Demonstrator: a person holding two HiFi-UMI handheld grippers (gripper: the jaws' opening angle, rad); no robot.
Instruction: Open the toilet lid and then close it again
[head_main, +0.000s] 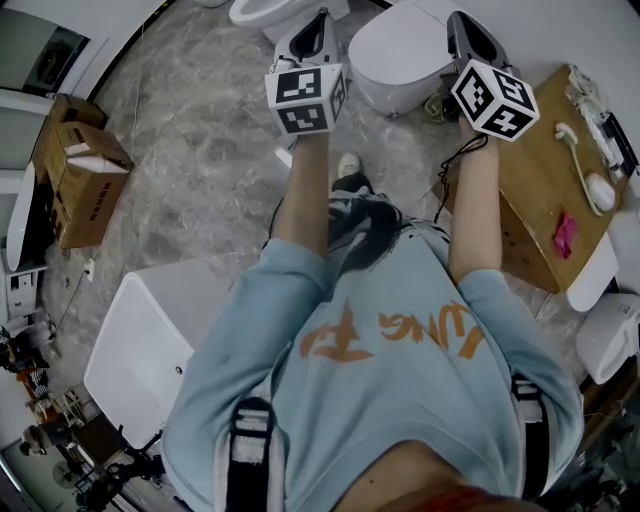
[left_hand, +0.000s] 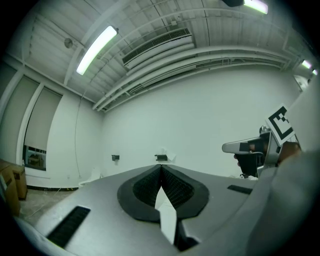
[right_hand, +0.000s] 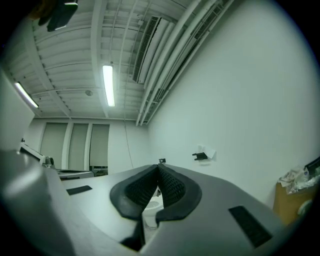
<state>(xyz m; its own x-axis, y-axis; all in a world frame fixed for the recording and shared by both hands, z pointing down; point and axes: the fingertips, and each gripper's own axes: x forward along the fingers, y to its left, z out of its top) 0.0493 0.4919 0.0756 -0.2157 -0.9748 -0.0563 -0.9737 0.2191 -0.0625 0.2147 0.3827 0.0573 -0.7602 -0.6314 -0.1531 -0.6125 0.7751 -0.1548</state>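
Glossy smooth white toilet (head_main: 400, 55), veined marble-look floor (head_main: 200, 130), matt brown cardboard box (head_main: 88, 178).

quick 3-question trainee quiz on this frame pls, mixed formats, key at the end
1. True or false: the left gripper is shut with nothing between its jaws.
2. The right gripper is: A) wide open, B) shut and empty, C) shut on a cable.
3. Fill in: in the head view, the toilet lid ahead of the person is ____ (up/down).
Key: 1 true; 2 B; 3 down.
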